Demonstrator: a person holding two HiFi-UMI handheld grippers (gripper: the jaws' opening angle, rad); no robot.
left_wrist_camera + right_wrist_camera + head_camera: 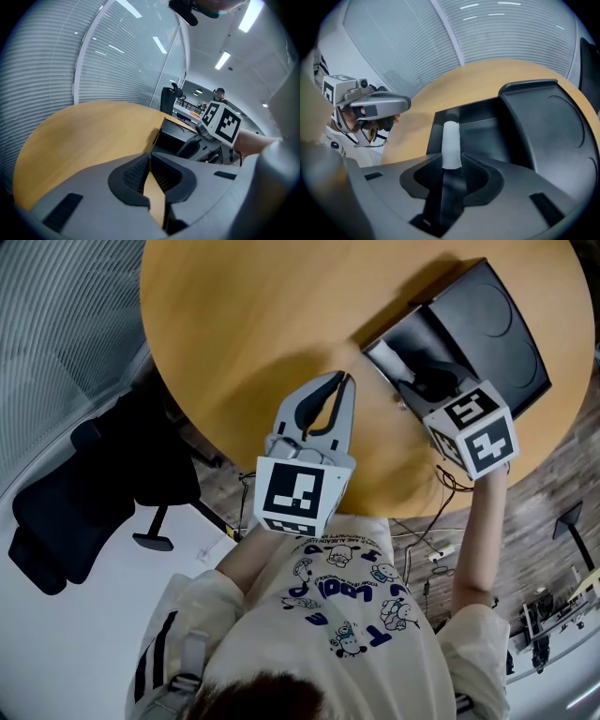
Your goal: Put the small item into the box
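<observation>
The small item is a white cylinder (451, 140). It points into the open black box (497, 136), and its near end sits between the tips of my right gripper (451, 161). The jaws stand wide and do not visibly press on it. In the head view the right gripper (424, 381) reaches down into the box (389, 348), whose lid (502, 324) lies open behind; the item is hidden there. My left gripper (345, 379) hovers over the bare round wooden table (244, 324), left of the box. Its fingertips meet with nothing between them (149, 157).
The box sits near the table's right edge. A black office chair (84, 493) stands on the floor at the left, and cables (431, 549) lie on the floor by the person's right arm. Window blinds (70, 56) run behind the table.
</observation>
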